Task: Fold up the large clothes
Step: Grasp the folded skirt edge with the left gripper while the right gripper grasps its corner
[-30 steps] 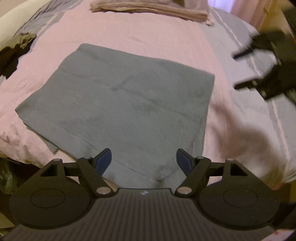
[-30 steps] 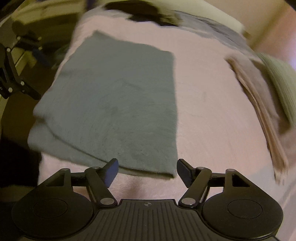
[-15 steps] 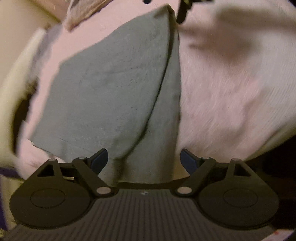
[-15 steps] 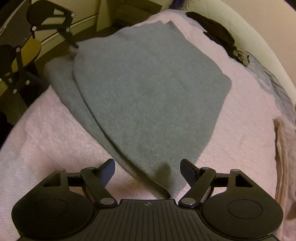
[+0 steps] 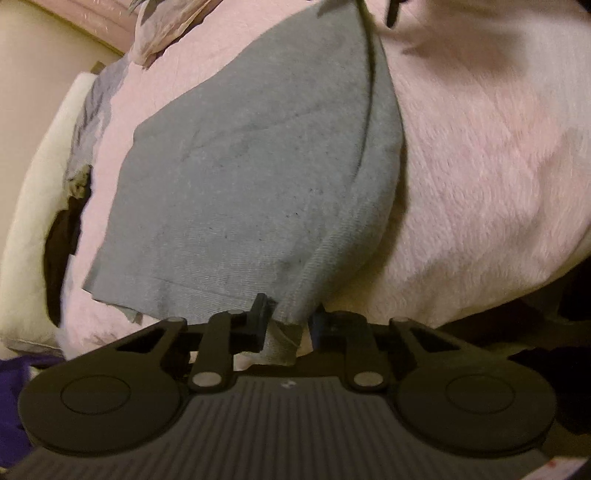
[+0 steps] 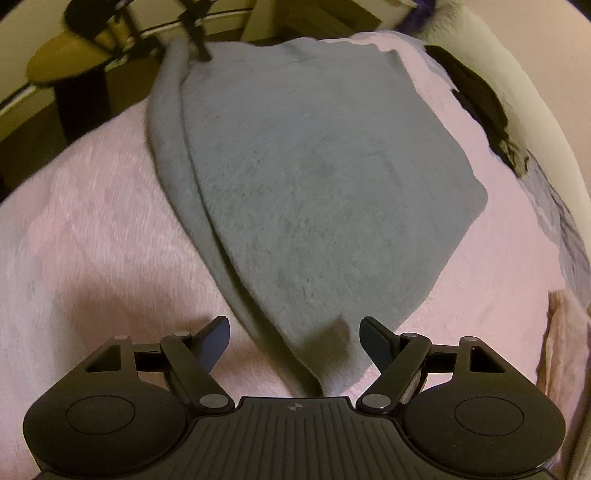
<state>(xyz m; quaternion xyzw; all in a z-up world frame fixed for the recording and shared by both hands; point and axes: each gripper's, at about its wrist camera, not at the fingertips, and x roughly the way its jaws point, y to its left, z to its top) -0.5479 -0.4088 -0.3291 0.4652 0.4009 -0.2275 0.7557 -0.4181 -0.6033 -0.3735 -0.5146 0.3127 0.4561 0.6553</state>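
Observation:
A grey garment (image 5: 251, 177) lies folded in layers on the pink bedspread (image 5: 480, 177). My left gripper (image 5: 288, 321) is shut on the garment's near corner at the bed's edge, the cloth bunched between its fingers. In the right wrist view the same grey garment (image 6: 314, 192) spreads ahead, and its opposite corner lies between the fingers of my right gripper (image 6: 295, 332), which stands open around it. The left gripper (image 6: 192, 26) shows far off at the garment's other end. The right gripper's fingertips (image 5: 391, 11) peek in at the top of the left wrist view.
A folded beige cloth (image 5: 166, 26) lies at the far side of the bed, also seen at the right edge as beige cloth (image 6: 565, 332). Dark clothing (image 6: 480, 99) and a cream pillow (image 5: 33, 206) sit along the head end. The bed's edge drops off beneath my left gripper.
My left gripper has closed on the garment's corner at the bed edge. My right gripper moved lower and closer, so the opposite corner now lies between its open fingers.

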